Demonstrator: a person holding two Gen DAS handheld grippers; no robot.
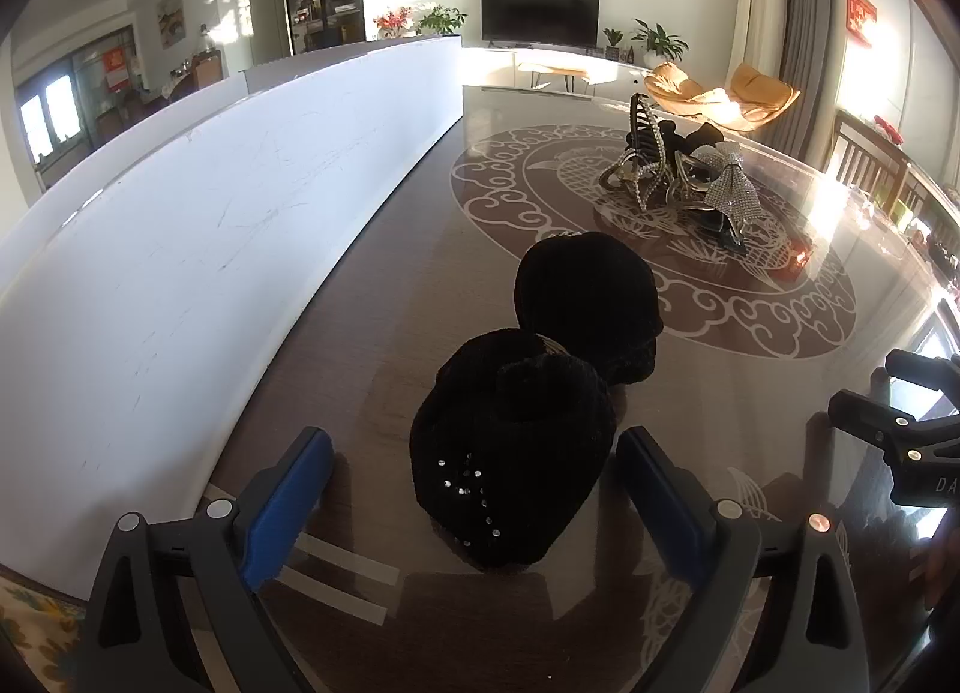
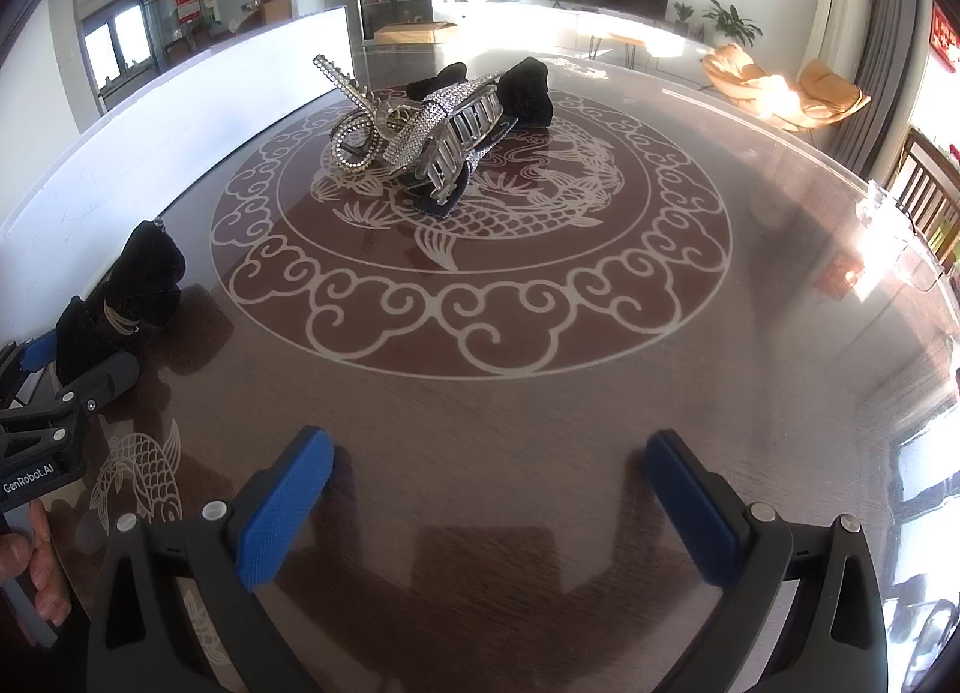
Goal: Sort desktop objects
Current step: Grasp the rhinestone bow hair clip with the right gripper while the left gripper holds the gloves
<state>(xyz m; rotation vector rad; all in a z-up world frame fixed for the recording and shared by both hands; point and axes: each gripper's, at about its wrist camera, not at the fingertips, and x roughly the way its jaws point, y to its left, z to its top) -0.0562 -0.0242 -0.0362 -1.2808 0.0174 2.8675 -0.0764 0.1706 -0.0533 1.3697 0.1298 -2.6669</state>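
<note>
1. Black velvet described the two hair pieces (image 1: 516, 453) lying near the left gripper (image 1: 474, 489), one touching the other, close to the white board (image 1: 210, 225) along the left side of the table (image 1: 750, 423).
2. Its blue pads (image 1: 288, 501) stood wide apart on either side of the nearer piece, touching nothing; that piece rested on the glassy tabletop and looked as if it had been set down there.
3. Farther off, on the round carp pattern, a tangled pile of rhinestone clips (image 2: 414, 135) and more black velvet pieces (image 2: 528, 87) waited, probably unsorted.
4. The right gripper (image 2: 489, 501) hovered over bare table with its fingers spread and nothing between them.
5. To finish the release well, I judged the left tool should lift straight back, so neither pad dragged the soft fabric out of its group.
6. For the next pick, the right tool would need to single out one clip from the pile. The clips were interlocked, so a grip on a protruding end, such as the studded bar sticking up at the left, seemed safest.
7. Snagging a neighbour and scattering the pile looked like the main risk.
</note>
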